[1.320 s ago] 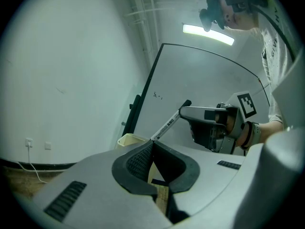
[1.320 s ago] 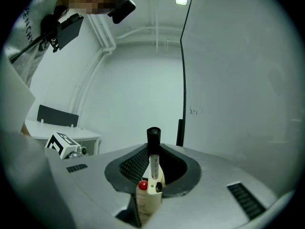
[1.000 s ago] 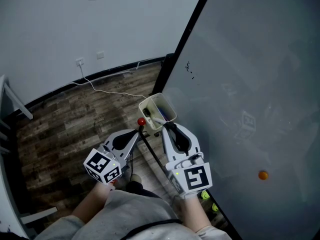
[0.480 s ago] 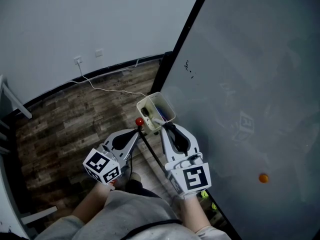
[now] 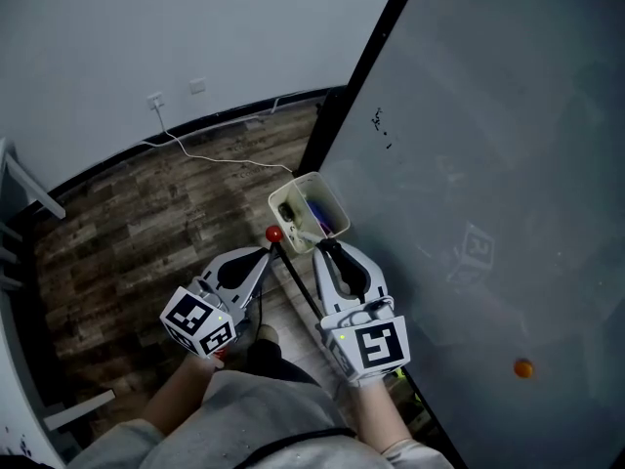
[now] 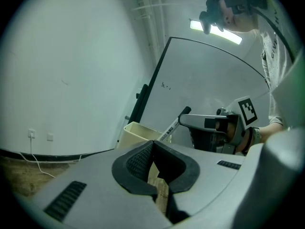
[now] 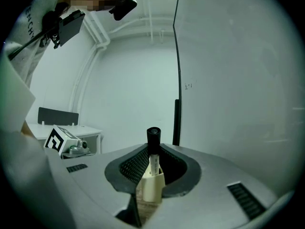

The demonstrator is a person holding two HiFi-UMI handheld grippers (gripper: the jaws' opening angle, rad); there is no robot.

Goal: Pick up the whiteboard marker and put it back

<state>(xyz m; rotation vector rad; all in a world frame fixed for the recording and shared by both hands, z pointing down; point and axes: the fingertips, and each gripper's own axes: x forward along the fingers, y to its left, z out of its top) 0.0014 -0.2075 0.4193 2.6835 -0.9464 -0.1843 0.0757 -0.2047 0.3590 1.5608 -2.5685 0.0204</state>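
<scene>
The right tool (image 7: 152, 157) is clenched on the whiteboard marker (image 7: 153, 140), black end up, so the pick-up looks done. The beige cup (image 5: 285, 203) at the edge of the whiteboard (image 5: 488, 145) sits just below the marker. Lowering the marker in and letting go are still to do. The left tool (image 6: 153, 149) is closed on nothing, near the cup.

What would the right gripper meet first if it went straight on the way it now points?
Probably the cream container, directly ahead of the right gripper, which holds the marker. How near is unclear.
</scene>
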